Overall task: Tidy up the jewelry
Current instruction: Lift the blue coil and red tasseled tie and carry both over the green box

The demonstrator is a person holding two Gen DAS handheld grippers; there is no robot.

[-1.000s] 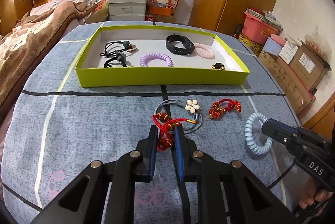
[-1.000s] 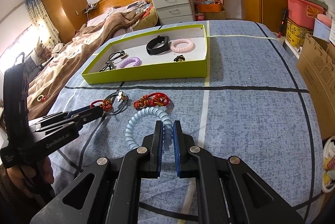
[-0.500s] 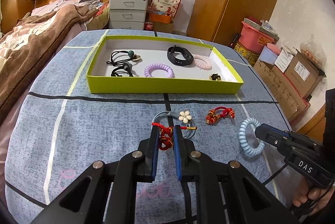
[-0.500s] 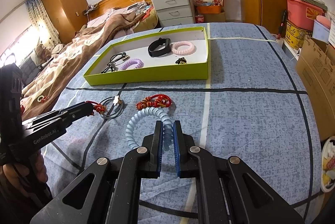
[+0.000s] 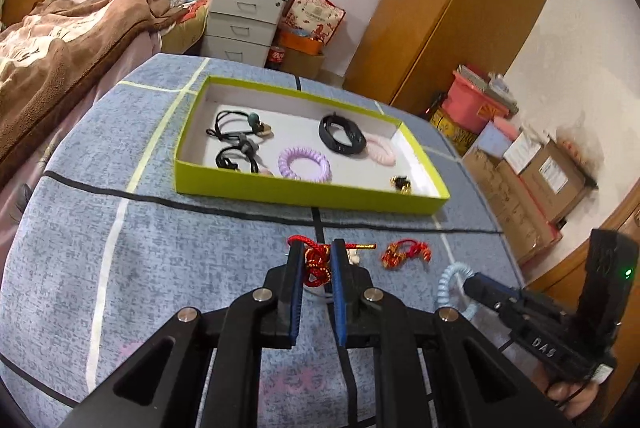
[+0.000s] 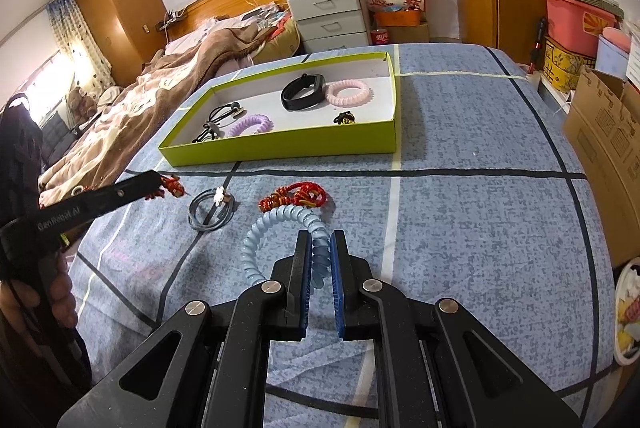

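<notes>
A red braided cord bracelet with gold beads (image 5: 316, 262) is pinched between the left gripper's (image 5: 316, 256) jaws, lifted off the blue patterned bedspread (image 6: 480, 188). A pale blue spiral coil hair tie (image 6: 280, 220) is clamped between the right gripper's (image 6: 320, 248) jaws. Beyond both jaw pairs lies a lime-green shallow cardboard tray (image 5: 304, 196); a second red knotted cord bracelet (image 6: 296, 198) rests just ahead of the right jaws.

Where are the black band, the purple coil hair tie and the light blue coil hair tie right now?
black band (image 5: 342, 136): left wrist view, on its near side, inside the green tray.
purple coil hair tie (image 5: 305, 164): left wrist view, on its front arc.
light blue coil hair tie (image 6: 256, 242): right wrist view, on its left arc.
</notes>
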